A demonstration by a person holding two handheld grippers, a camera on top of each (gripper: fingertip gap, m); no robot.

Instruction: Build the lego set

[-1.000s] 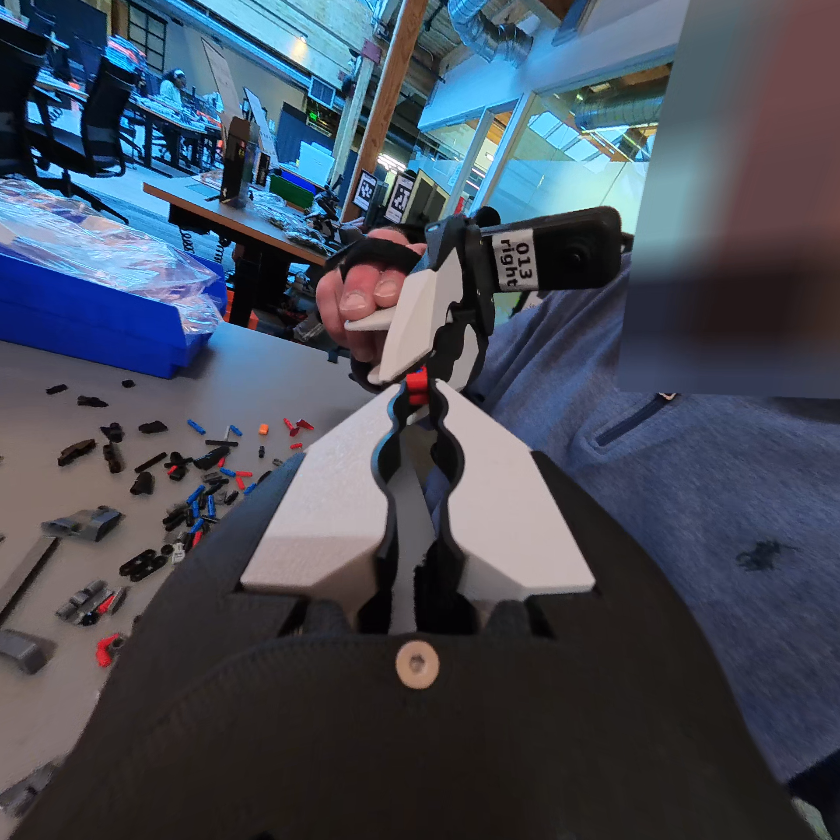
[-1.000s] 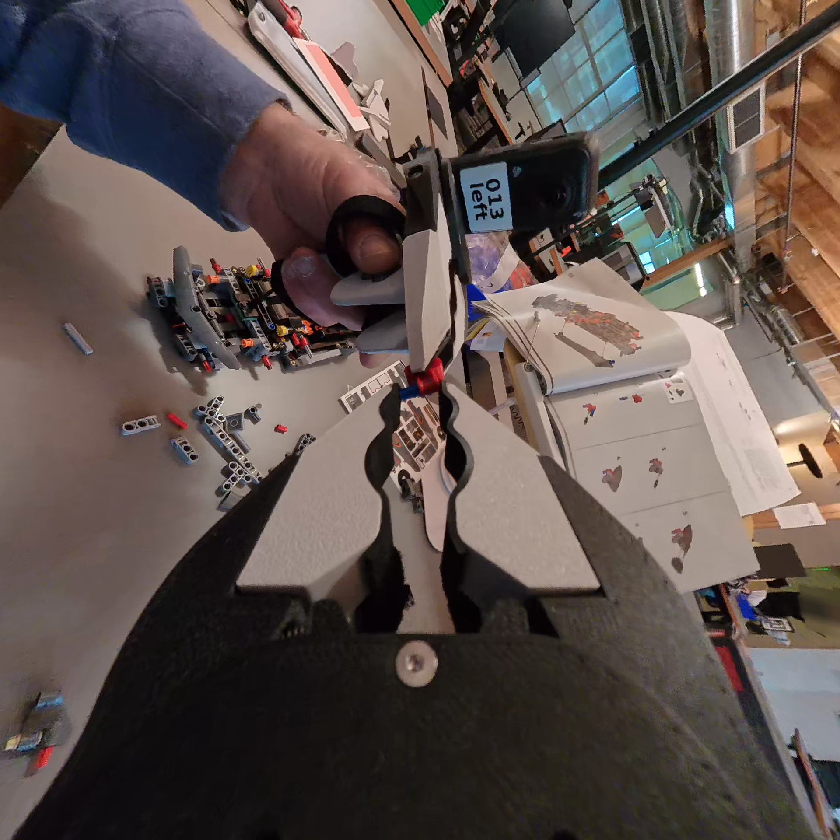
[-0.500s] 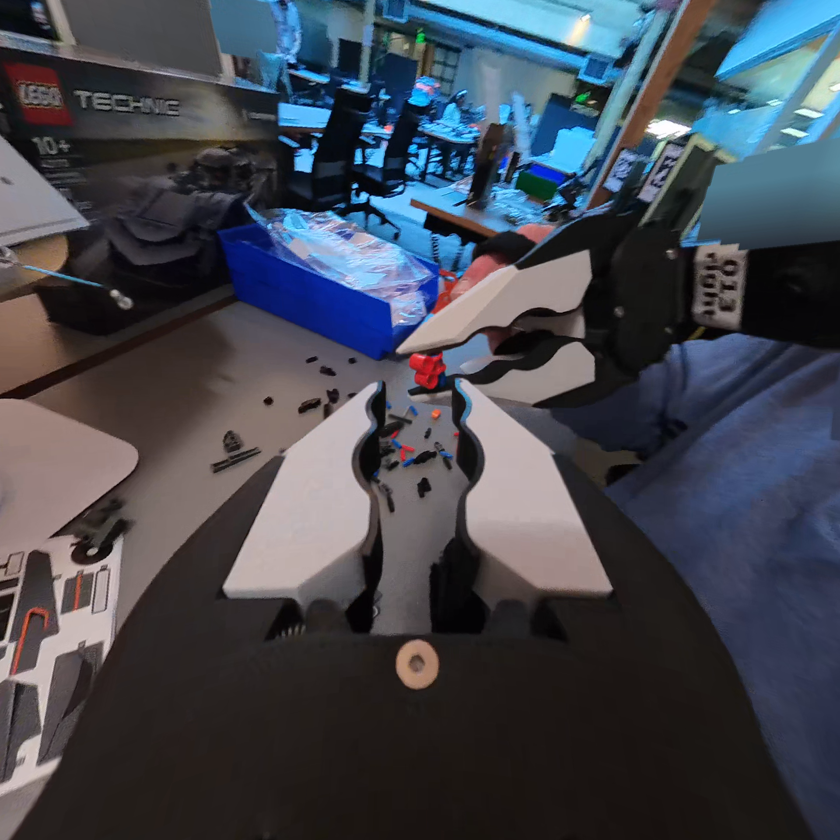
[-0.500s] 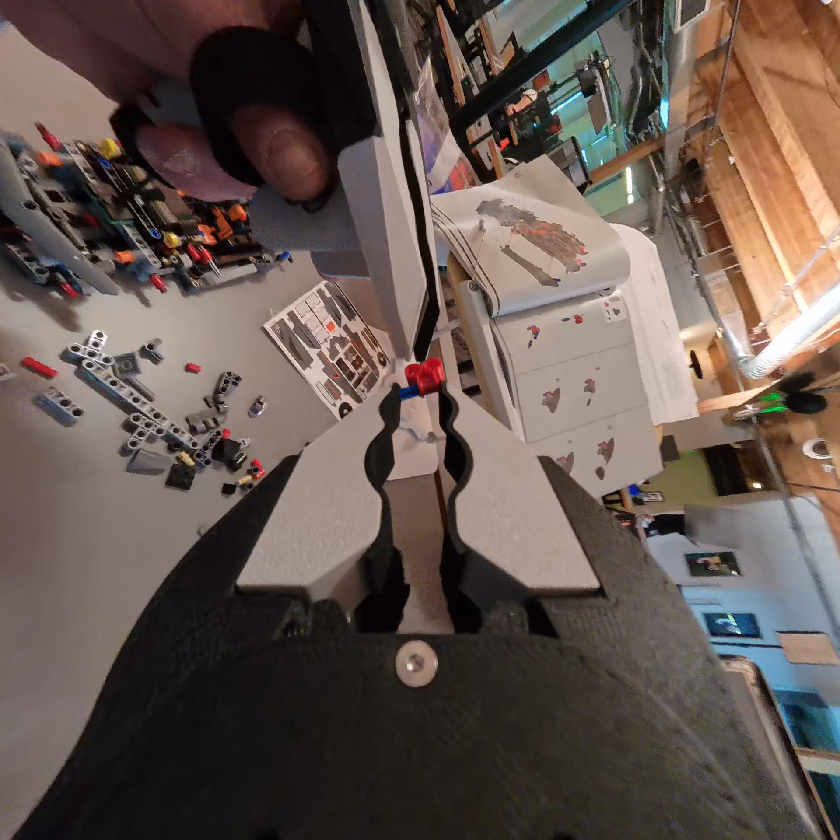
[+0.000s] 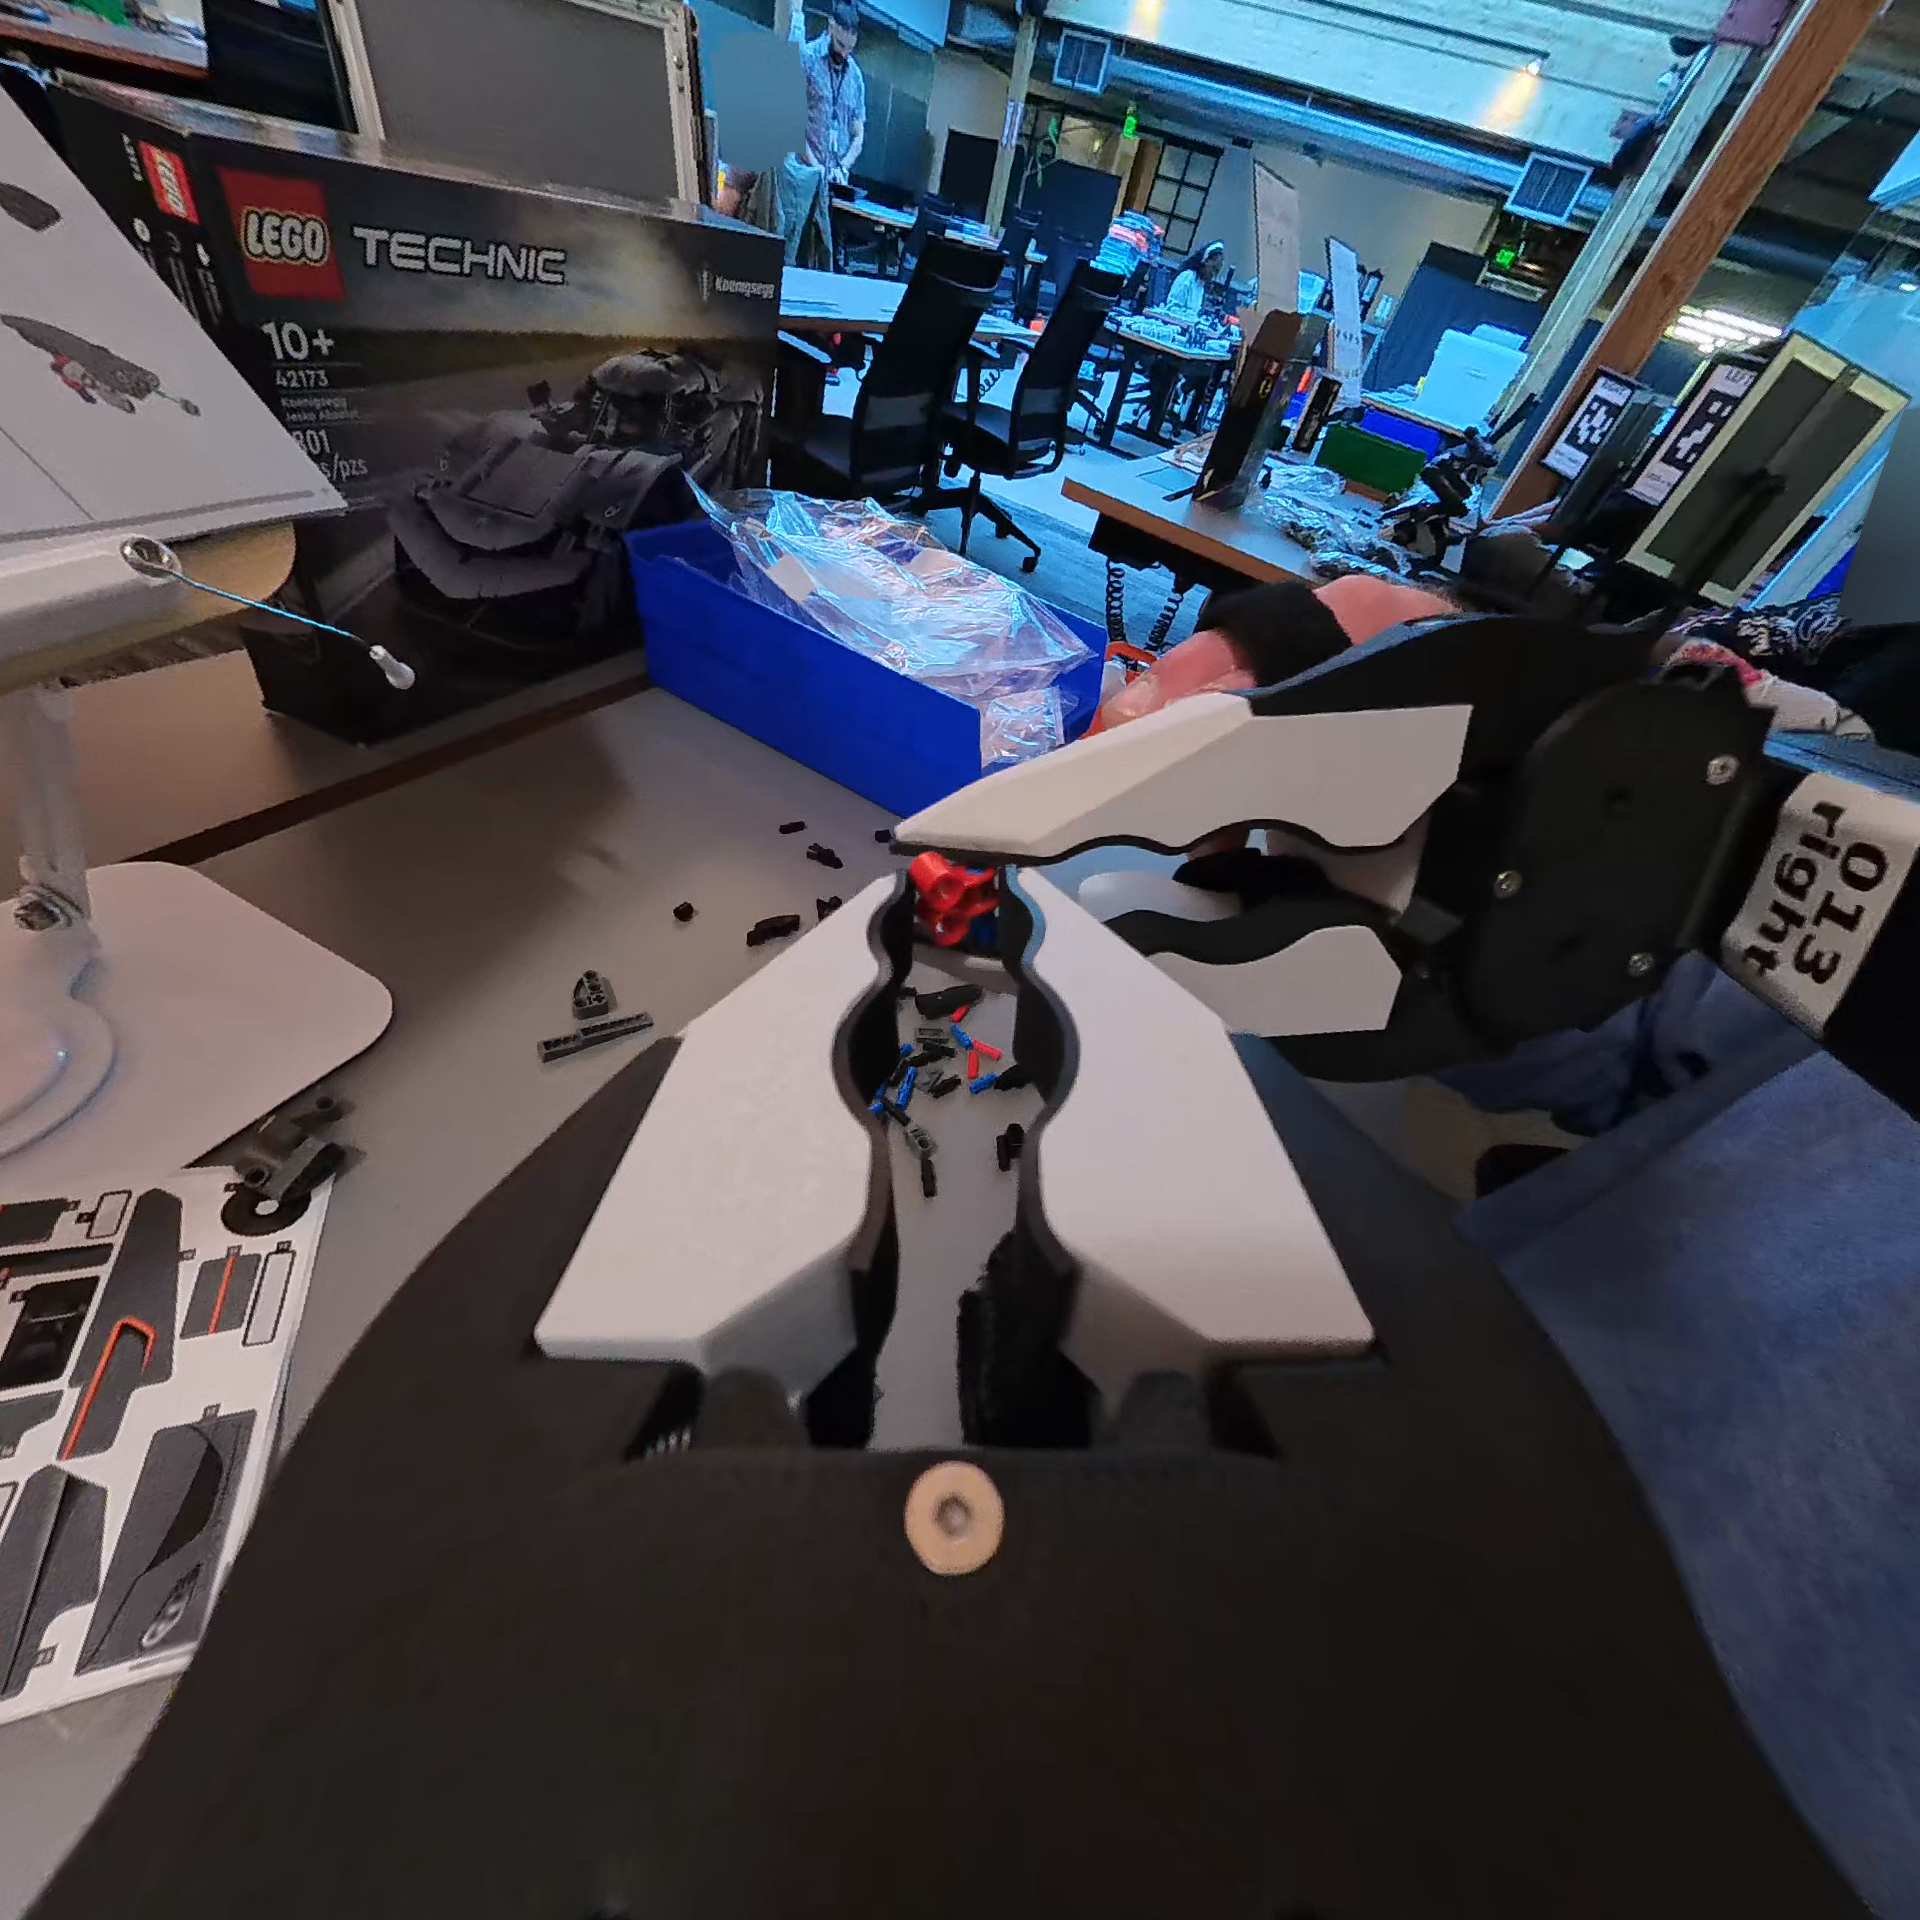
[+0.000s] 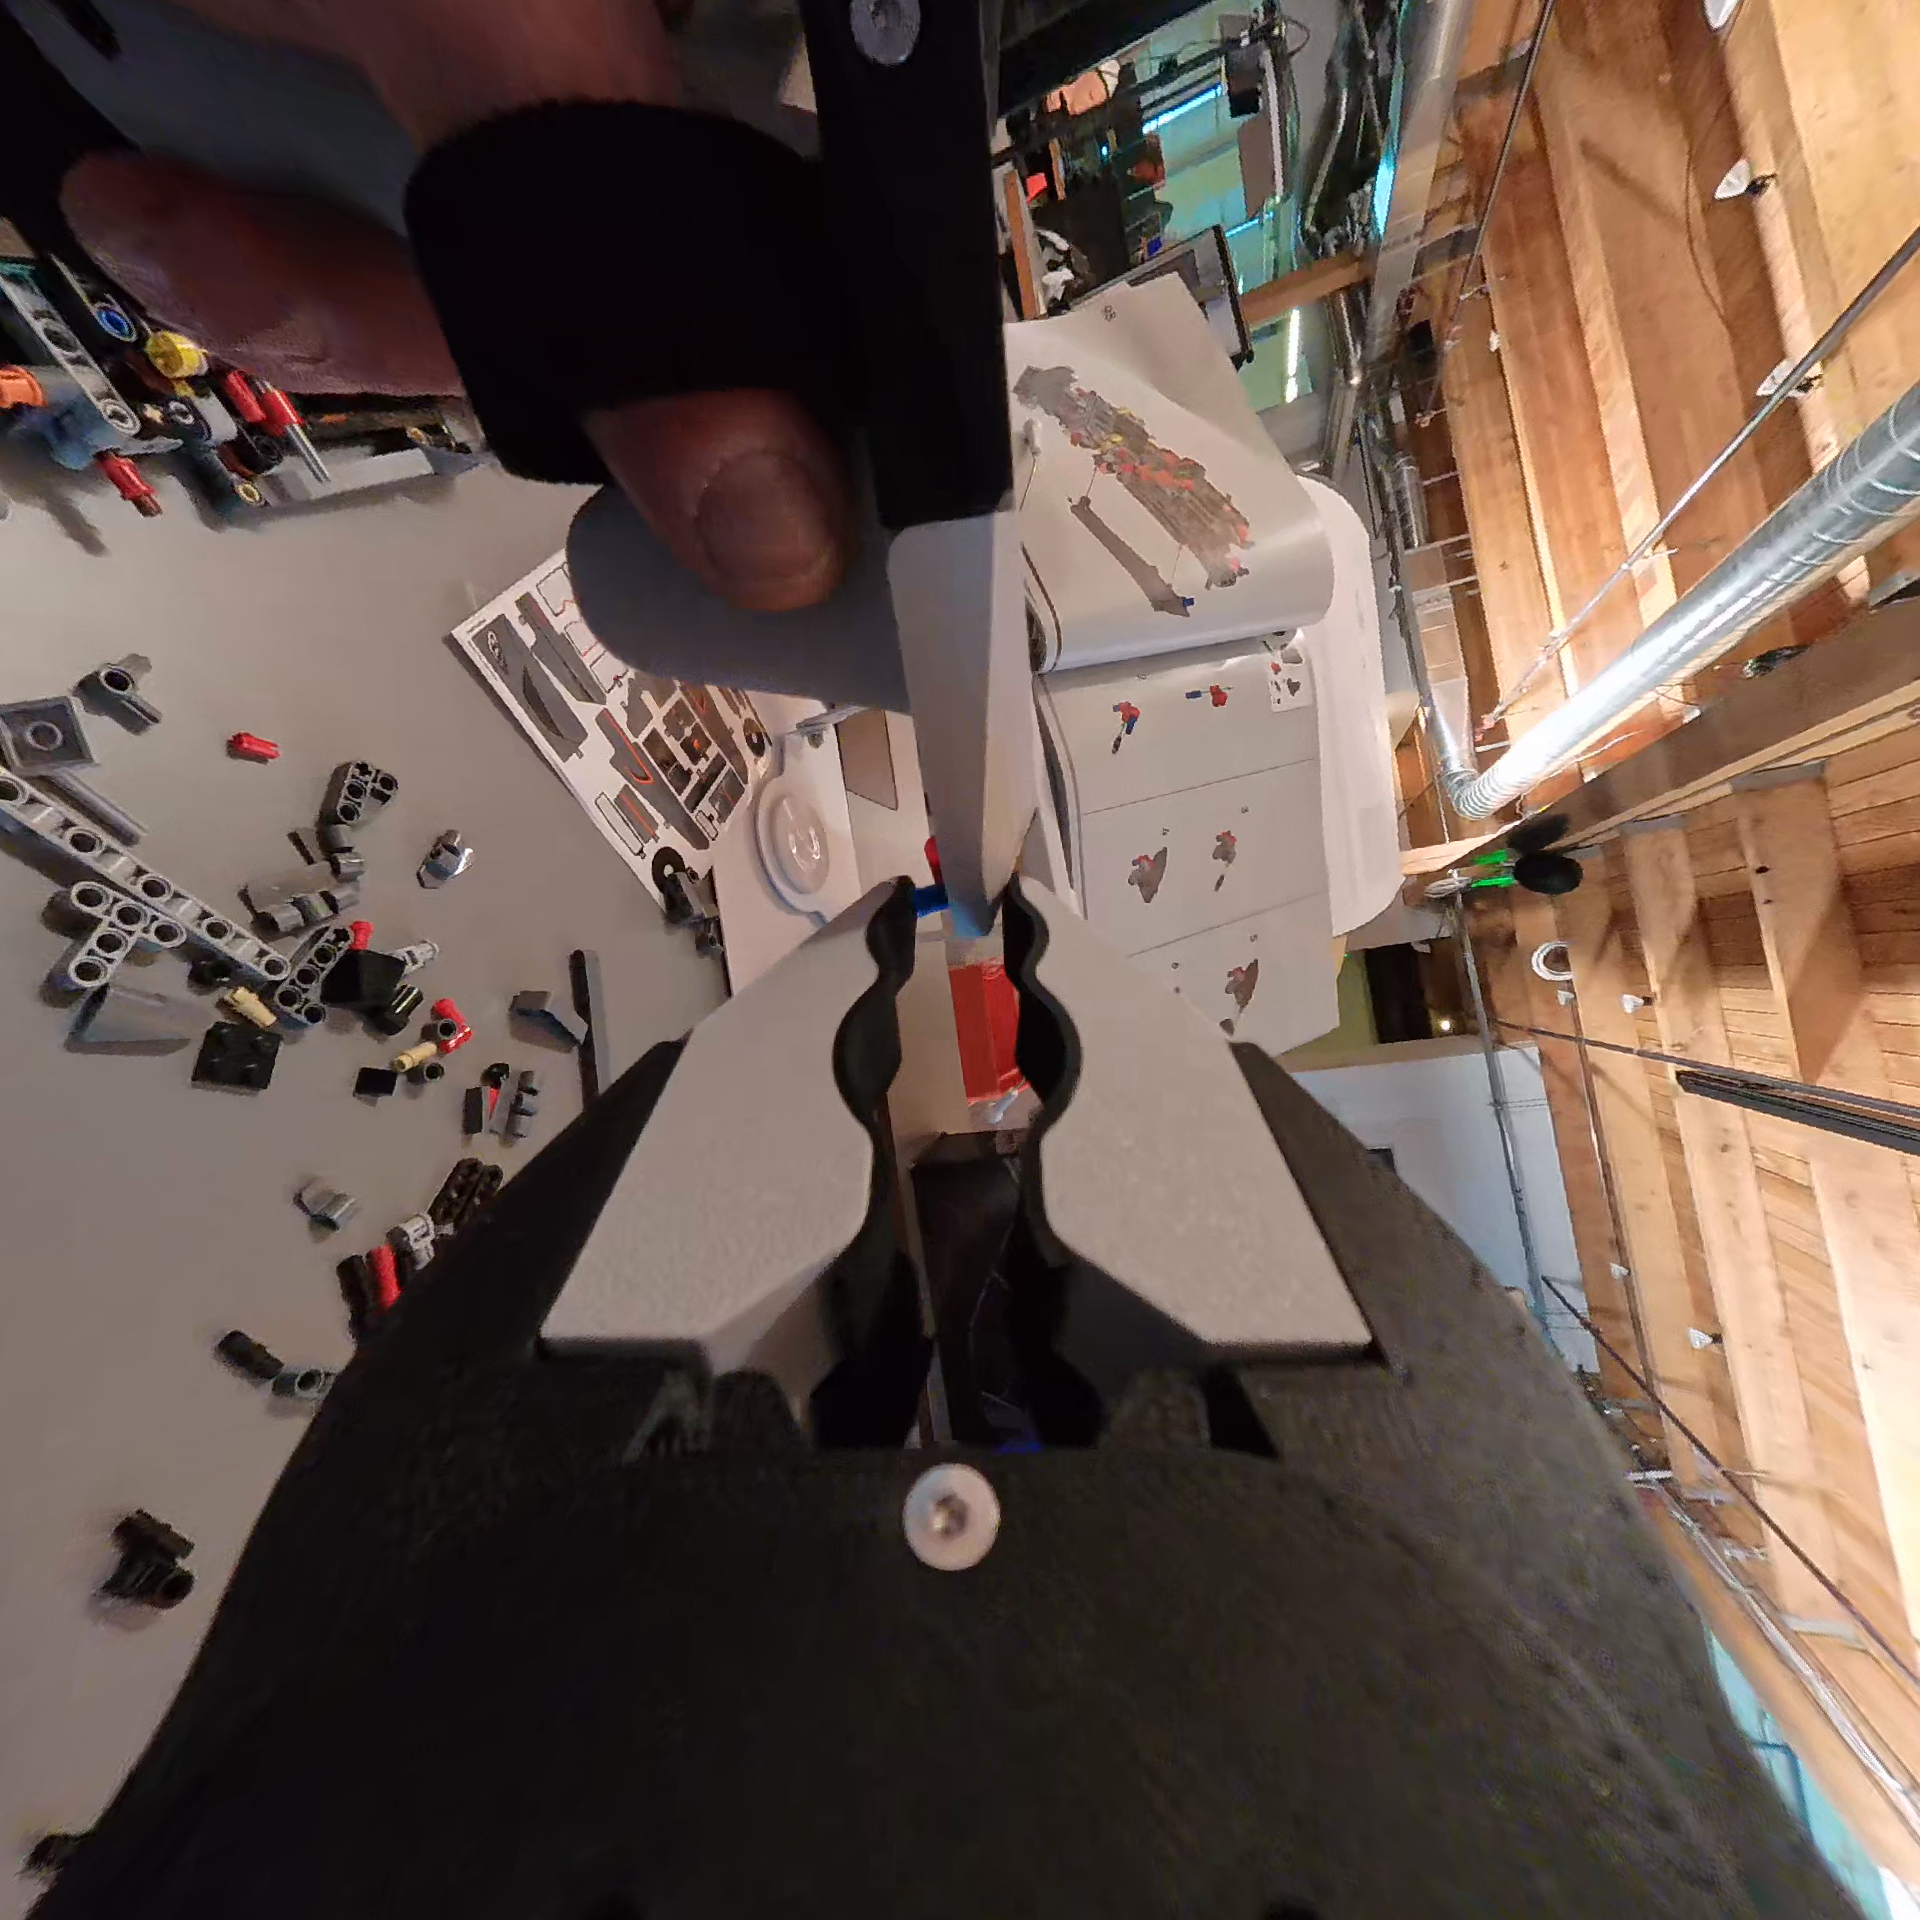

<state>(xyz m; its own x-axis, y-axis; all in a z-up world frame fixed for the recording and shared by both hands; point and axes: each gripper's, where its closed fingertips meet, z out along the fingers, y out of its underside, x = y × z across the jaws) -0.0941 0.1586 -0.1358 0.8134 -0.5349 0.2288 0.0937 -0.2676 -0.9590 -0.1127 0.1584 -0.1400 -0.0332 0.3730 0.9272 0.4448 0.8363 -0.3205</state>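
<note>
- The left gripper (image 5: 951, 902) holds a small red connector (image 5: 948, 896) between its two fingertips; the jaws are only narrowly parted, closed onto the piece, and a bit of blue shows beside the red.
- The right gripper (image 6: 954, 906) points across it; one of its white fingers lies over the connector in the left wrist view, and its jaws stand slightly apart. In its own view a short blue pin (image 6: 928, 902) sits at its left tip — whether the tips actually pinch it I cannot tell, since the left gripper's finger covers the spot.
- One hand shows on each tool: the hand (image 6: 343, 260) on the left gripper, thumb under a black strap, and the hand (image 5: 1226, 665) on the right gripper, mostly hidden behind it.
- Below, on the grey table (image 5: 436, 883), loose pieces lie scattered — black, blue and red pins (image 5: 940, 1070), too small to count.
- One sticker sheet (image 5: 135, 1403), cut off at the frame edge.
- One blue bin (image 5: 800, 686) holding clear plastic bags.
- One set box (image 5: 488, 416) behind it.
- One open instruction booklet (image 6: 1174, 665) on a stand.
- One partly built model (image 6: 156, 416), half hidden by the hand.
</note>
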